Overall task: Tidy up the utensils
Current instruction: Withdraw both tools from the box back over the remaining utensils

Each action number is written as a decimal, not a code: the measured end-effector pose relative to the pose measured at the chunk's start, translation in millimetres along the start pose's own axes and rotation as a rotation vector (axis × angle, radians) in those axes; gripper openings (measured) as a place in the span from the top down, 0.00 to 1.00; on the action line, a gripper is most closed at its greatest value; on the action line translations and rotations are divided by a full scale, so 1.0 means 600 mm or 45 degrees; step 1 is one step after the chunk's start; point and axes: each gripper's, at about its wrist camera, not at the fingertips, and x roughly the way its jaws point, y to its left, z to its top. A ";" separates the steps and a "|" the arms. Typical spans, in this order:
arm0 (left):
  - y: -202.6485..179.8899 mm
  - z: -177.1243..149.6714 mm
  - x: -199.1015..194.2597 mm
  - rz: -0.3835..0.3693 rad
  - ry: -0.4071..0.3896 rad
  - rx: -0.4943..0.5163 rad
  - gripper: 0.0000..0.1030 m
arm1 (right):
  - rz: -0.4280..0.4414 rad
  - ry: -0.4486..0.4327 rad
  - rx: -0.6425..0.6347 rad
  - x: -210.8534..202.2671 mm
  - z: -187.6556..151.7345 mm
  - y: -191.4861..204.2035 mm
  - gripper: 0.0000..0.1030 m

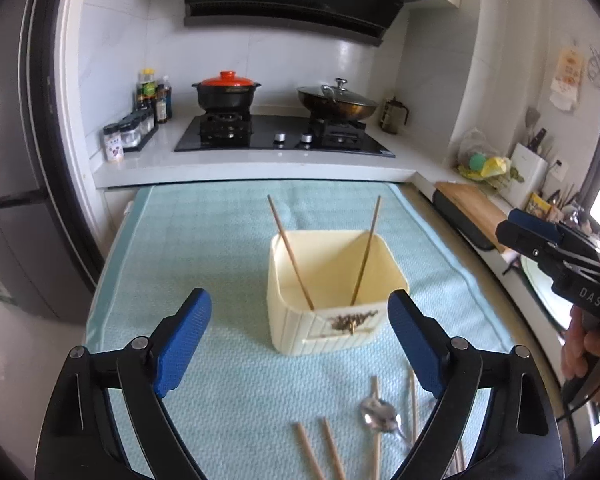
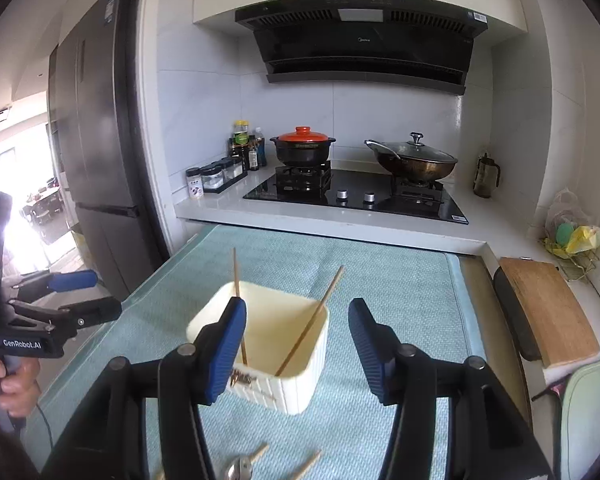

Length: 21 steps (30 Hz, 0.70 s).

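A cream square holder (image 1: 332, 320) stands on the light blue mat (image 1: 204, 248) with two wooden chopsticks (image 1: 292, 254) leaning in it. More chopsticks (image 1: 332, 450) and a metal spoon (image 1: 380, 418) lie on the mat in front of it. My left gripper (image 1: 300, 344) is open and empty, just before the holder. My right gripper (image 2: 298, 342) is open and empty, above the near side of the holder (image 2: 296, 376). The two chopsticks (image 2: 310, 322) show there too, and the spoon (image 2: 240, 468) at the bottom edge. Each gripper shows in the other view: the right one (image 1: 548, 240), the left one (image 2: 60, 292).
A stove (image 1: 284, 136) with a red-lidded pot (image 1: 226, 92) and a lidded wok (image 1: 336, 102) is behind the mat. Spice jars (image 1: 132, 132) stand at the left. A wooden board (image 2: 548, 312) lies at the right. A fridge (image 2: 96, 140) is on the left.
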 end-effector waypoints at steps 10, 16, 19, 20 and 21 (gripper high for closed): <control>-0.053 -0.177 -0.121 -0.005 -0.041 0.083 0.04 | -0.118 -0.007 -0.074 -0.160 -0.163 0.047 0.31; -0.084 -0.253 -0.137 0.021 -0.023 0.116 0.04 | -0.190 0.011 0.020 -0.211 -0.258 0.067 0.26; -0.090 -0.279 -0.139 0.013 -0.003 0.099 0.04 | -0.236 0.006 0.052 -0.229 -0.286 0.071 0.25; -0.091 -0.285 -0.140 0.007 0.002 0.086 0.04 | -0.251 0.006 0.050 -0.234 -0.293 0.073 0.25; -0.091 -0.291 -0.142 0.001 0.007 0.073 0.04 | -0.262 0.004 0.042 -0.241 -0.300 0.076 0.25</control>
